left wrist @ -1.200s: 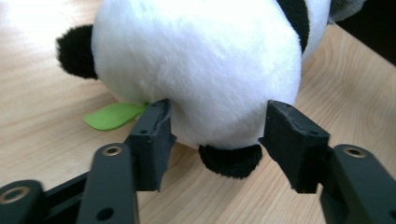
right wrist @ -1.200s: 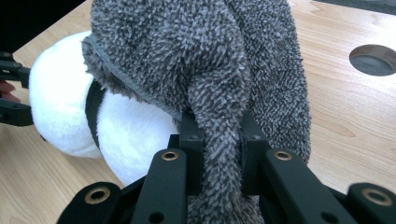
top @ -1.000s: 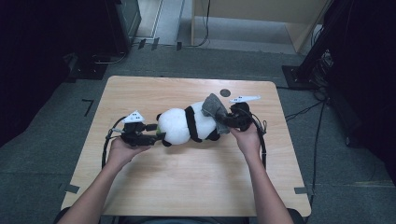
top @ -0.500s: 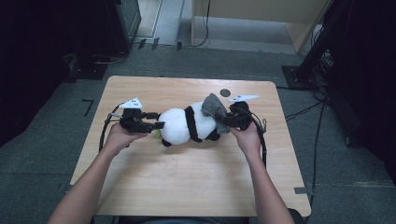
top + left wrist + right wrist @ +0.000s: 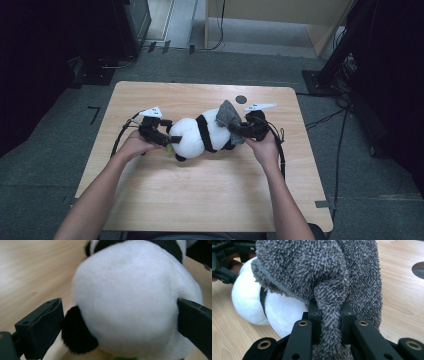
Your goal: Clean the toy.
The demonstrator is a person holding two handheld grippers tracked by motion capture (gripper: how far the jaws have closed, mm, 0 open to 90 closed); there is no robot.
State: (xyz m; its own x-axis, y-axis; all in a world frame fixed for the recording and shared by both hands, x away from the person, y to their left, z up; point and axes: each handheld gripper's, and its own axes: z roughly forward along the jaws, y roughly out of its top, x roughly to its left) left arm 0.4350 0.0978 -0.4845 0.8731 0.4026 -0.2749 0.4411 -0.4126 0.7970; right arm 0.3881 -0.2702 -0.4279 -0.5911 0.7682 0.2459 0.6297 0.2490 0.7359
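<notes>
Two grippers are working one soft toy at the middle of the wooden table (image 5: 200, 200), so let's go across from the left. Over at nine o'clock of the toy, the left gripper (image 5: 167, 139) is sitting in the person's left hand (image 5: 134, 145), its grey three-cornered plate pointing toward twelve o'clock, its cable looping off toward the table's nine o'clock edge. Its jaws have just been opening and are now standing wide apart, and the left gripper view is showing the plush panda's (image 5: 130, 302) round white end sitting between them: one black pad is at eight o'clock of that view, just beside a black paw, the other is at four o'clock, right at the white fur. Whether either pad is pressing in, I cannot tell. A small green scrap is peeking out under the panda there. Moving on, the panda (image 5: 197, 136) is lying on its side at the table's centre, a black band across its body. At its three o'clock end the grey towel (image 5: 229, 120) is draping over it. Finally the right gripper (image 5: 239, 131), in the right hand (image 5: 262, 147), is clamping together on a fold of that towel (image 5: 329, 322), pads pinching the shaggy cloth tight
</notes>
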